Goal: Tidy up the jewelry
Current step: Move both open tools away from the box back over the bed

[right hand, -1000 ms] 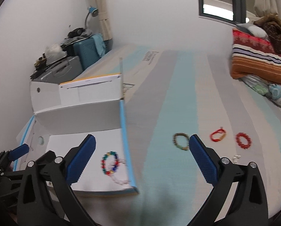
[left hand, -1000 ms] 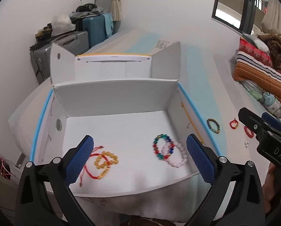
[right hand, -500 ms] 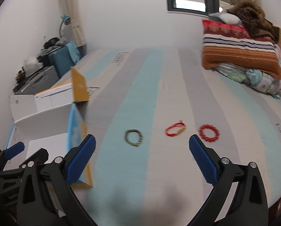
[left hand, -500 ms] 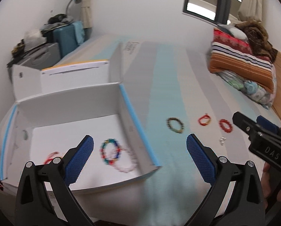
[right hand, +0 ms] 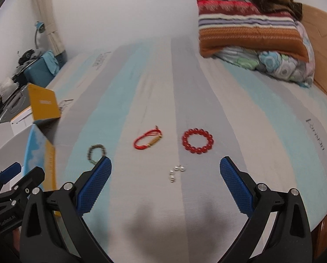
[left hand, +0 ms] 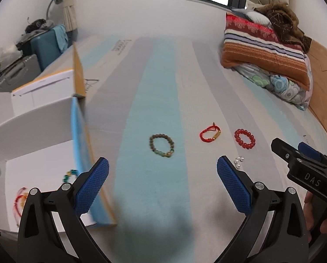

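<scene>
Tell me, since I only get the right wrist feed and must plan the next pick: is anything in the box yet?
Observer: Yes. The left wrist view shows the inside of the box: a multicoloured bead bracelet by the blue-edged wall, and a blurred red-and-yellow piece nearer the camera.
Operator: Half the green-brown bracelet is hidden for me. Is it tangled with anything?
Observer: No. It lies as a full loop, alone on the blue stripe of the bed, apart from the box.
Operator: And the left gripper?
Observer: Open wide and empty, with that bracelet straight ahead of it.
</scene>
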Tool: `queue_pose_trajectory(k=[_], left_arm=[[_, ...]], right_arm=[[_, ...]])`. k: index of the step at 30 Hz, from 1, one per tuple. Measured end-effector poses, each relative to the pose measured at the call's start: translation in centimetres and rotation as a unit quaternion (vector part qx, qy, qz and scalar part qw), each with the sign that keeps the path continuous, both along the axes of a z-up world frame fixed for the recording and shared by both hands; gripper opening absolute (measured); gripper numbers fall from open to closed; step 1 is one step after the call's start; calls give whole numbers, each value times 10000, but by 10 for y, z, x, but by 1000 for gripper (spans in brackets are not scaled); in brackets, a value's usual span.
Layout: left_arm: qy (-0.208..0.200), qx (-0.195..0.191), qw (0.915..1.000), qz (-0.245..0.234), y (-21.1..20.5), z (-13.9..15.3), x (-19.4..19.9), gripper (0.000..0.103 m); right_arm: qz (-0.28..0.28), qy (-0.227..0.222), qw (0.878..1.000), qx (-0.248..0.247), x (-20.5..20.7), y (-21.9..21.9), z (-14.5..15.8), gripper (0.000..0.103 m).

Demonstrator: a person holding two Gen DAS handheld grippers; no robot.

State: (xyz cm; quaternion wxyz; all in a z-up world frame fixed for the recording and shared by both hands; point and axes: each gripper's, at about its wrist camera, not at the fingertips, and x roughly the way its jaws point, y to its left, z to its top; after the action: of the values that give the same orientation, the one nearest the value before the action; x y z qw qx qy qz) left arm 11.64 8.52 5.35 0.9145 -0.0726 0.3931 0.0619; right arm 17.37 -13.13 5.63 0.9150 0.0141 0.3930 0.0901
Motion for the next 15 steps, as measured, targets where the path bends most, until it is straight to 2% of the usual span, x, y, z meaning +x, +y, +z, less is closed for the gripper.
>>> queue_pose_trajectory(k=[15], left_arm=[[536, -108, 9985, 13, -5, -77, 74, 97]], right_arm=[[33, 653, 9978, -75, 56, -10, -80, 95]])
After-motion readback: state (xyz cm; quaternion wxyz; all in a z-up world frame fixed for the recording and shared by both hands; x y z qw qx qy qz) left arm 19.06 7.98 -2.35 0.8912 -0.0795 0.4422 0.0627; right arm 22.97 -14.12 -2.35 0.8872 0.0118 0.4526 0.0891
